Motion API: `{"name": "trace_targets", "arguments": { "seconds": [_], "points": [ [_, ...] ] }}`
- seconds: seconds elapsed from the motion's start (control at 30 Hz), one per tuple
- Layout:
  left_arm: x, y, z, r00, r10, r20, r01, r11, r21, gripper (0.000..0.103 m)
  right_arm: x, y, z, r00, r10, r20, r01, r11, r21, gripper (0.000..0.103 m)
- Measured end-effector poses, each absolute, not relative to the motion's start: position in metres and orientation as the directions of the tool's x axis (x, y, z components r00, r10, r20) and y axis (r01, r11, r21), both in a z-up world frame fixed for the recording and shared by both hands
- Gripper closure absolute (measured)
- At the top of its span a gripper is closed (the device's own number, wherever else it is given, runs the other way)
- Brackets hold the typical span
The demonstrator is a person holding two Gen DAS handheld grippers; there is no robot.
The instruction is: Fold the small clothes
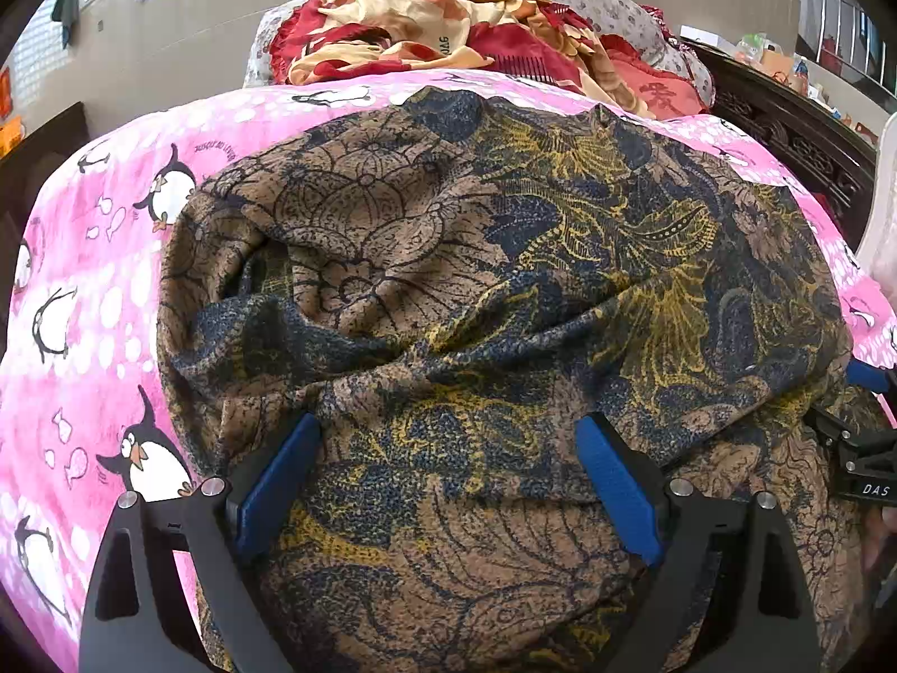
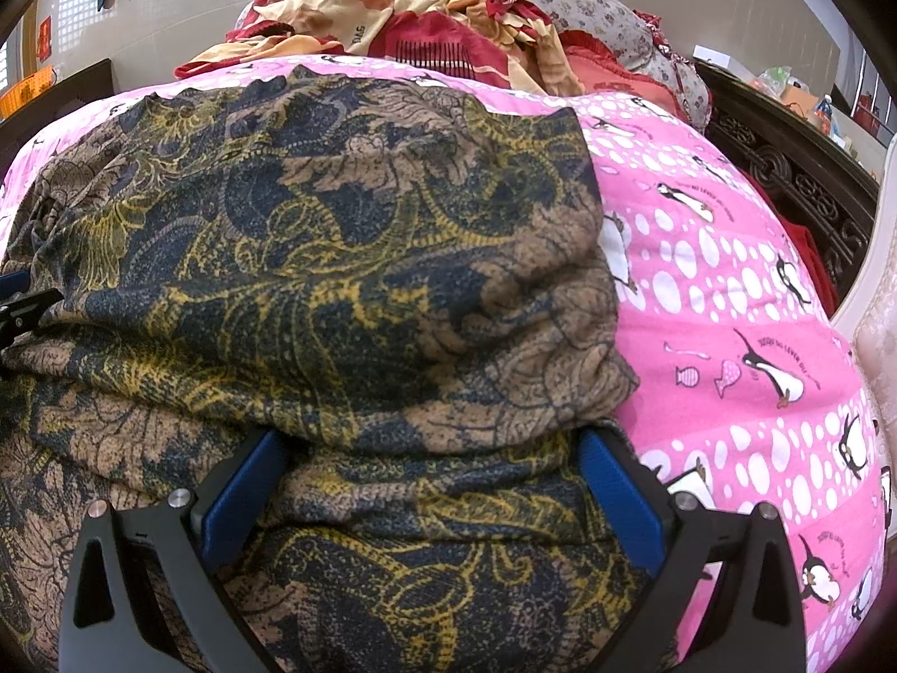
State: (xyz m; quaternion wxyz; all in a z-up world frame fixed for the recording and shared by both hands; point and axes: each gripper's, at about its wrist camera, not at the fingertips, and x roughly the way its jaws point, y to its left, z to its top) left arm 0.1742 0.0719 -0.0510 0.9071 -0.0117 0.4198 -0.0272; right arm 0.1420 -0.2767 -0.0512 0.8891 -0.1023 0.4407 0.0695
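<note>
A brown, navy and yellow patterned garment (image 1: 504, 280) lies spread and rumpled on the pink penguin sheet (image 1: 84, 308) of a bed. Left tongs (image 1: 448, 448) stand wide open over its near part, fabric between the blue pads (image 1: 274, 482), not pinched. Right tongs (image 2: 434, 448) likewise stand open, their tips tucked under a raised fold near the garment's right edge. A red and orange blanket (image 1: 426, 28) is heaped at the far end.

1. The left gripper (image 1: 448, 443) has black angular finger arms with triangular cut-outs, blue ribbed pads and silver round screw heads at its pivots.
2. The right gripper (image 2: 434, 460) looks alike; white "DAS" lettering marks its black side.
</note>
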Motion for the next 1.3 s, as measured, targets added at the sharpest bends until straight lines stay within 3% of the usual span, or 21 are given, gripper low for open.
{"name": "trace_targets", "arguments": {
  "seconds": [0.33,0.5,0.67,0.8,0.93,1.1,1.3],
  "points": [
    [0.17,0.071,-0.046,0.642,-0.044,-0.766,0.03,0.999,-0.033,0.027,0.142,-0.279,-0.049,0.598,0.046,-0.8,-0.215,0.971,-0.105,0.0],
    [0.128,0.086,-0.02,0.609,-0.056,-0.791,-0.032,0.995,-0.095,0.028,0.13,-0.289,-0.036,0.559,0.088,-0.824,-0.229,0.972,-0.052,0.003],
    [0.056,0.112,-0.022,0.573,-0.093,-0.814,-0.042,0.989,-0.143,0.028,0.071,-0.316,0.0,0.512,0.229,-0.828,-0.312,0.948,0.069,0.007],
    [0.009,0.14,-0.033,0.533,-0.06,-0.844,-0.105,0.985,-0.137,0.028,0.012,-0.339,0.018,0.502,0.29,-0.815,-0.417,0.907,0.067,0.007],
    [-0.031,0.172,-0.034,0.532,-0.028,-0.846,-0.172,0.975,-0.14,0.028,-0.033,-0.368,0.019,0.536,0.271,-0.8,-0.411,0.911,0.034,0.007],
    [-0.067,0.186,-0.03,0.56,-0.121,-0.82,-0.118,0.968,-0.224,0.028,-0.079,-0.402,0.019,0.595,0.299,-0.746,-0.387,0.92,0.06,0.007],
    [-0.1,0.155,-0.034,0.453,-0.357,-0.817,0.127,0.933,-0.338,0.028,-0.109,-0.417,0.009,0.617,0.317,-0.72,-0.359,0.928,0.101,0.011]
  ]
}}
